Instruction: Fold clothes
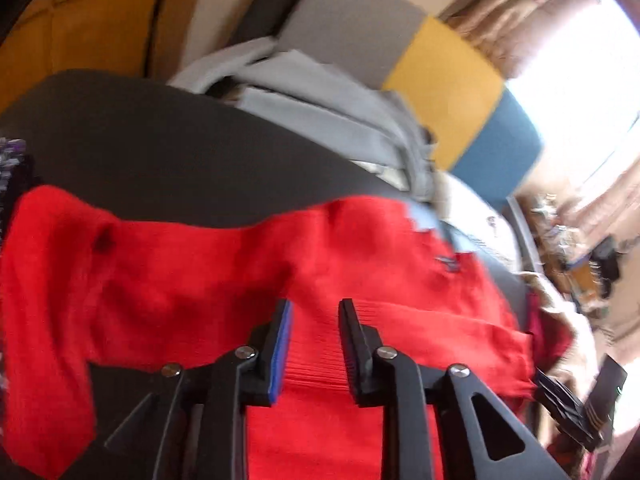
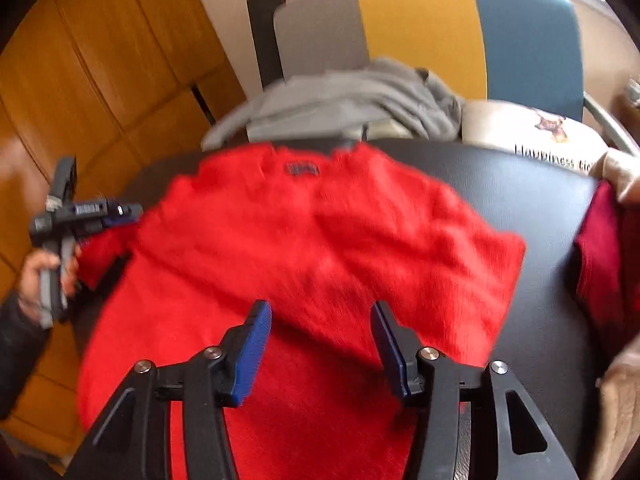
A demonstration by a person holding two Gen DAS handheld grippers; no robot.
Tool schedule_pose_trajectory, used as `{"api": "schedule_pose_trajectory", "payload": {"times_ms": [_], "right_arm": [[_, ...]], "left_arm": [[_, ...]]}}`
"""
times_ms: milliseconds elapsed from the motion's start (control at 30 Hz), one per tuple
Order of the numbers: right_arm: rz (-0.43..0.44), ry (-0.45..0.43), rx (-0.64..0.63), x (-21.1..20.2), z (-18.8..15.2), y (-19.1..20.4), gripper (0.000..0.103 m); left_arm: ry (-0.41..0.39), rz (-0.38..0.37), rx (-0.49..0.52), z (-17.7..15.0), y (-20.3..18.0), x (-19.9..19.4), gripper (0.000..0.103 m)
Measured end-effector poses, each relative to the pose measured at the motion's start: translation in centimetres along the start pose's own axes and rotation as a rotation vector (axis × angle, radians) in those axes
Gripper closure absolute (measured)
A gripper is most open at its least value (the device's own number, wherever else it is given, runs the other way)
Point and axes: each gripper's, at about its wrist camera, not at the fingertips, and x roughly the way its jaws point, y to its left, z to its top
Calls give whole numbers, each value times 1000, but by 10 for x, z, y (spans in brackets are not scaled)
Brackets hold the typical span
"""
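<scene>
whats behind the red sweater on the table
Behind the red sweater, at the black table's far edge, lies a heap of grey clothing against a grey, yellow and blue backrest. What the heap covers cannot be seen.

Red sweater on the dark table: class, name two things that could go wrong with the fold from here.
1. Both grippers, left and right, stand open above the red sweater; a shallow pinch may slip.
2. The grey garment lies at the collar edge and could snag.
</scene>
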Motion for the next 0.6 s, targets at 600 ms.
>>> {"api": "schedule_pose_trajectory", "payload": {"times_ms": [600], "right_arm": [[-280,-12,32,73,15,-26,19]], "left_arm": [[-48,-54,-19,-42,1,37,75]]}}
